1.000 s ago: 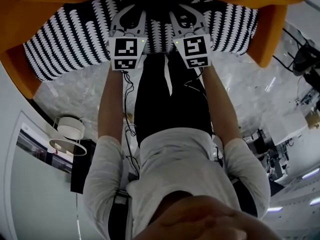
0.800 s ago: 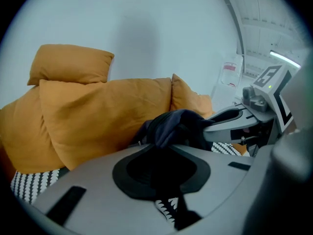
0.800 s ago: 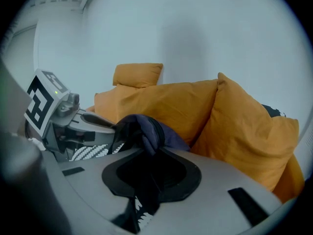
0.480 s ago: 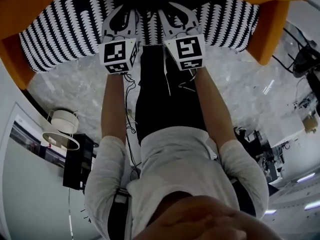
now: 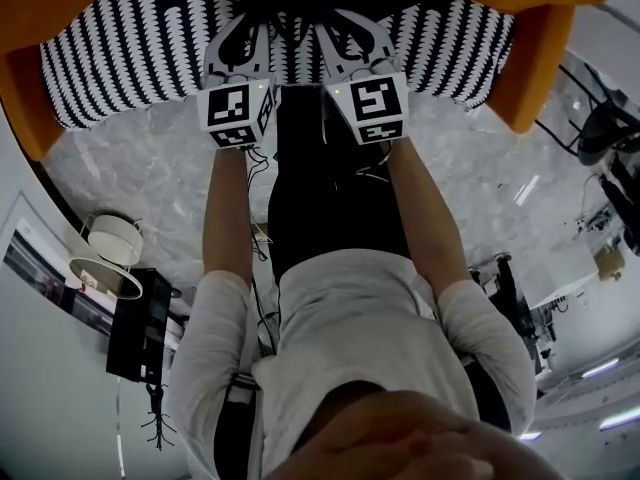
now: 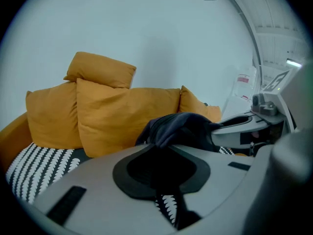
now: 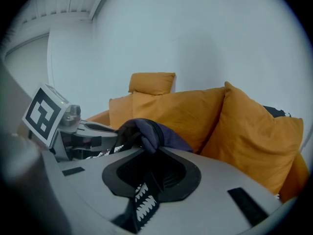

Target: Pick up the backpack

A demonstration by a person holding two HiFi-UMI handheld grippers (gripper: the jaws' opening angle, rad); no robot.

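Right tool [image 7: 149, 151] on crumpled dark backpack [image 7: 145, 130]

At twelve o'clock in the head view, an orange sofa [image 5: 525, 68] with a black-and-white patterned seat cover [image 5: 110, 58]. Toward the centre, pale marble floor [image 5: 150, 178]. At eight o'clock, a round white object [image 5: 110, 240] just beside a black box [image 5: 135, 323]. Orange cushions [image 6: 122, 116] upright against a pale wall [image 6: 146, 28].

An orange sofa [image 5: 525, 63] with a black-and-white patterned seat [image 5: 120, 58] stands on a grey marbled floor [image 5: 150, 183]. Plump orange cushions [image 6: 117, 121] lean along its back, below a plain pale wall [image 6: 156, 33].
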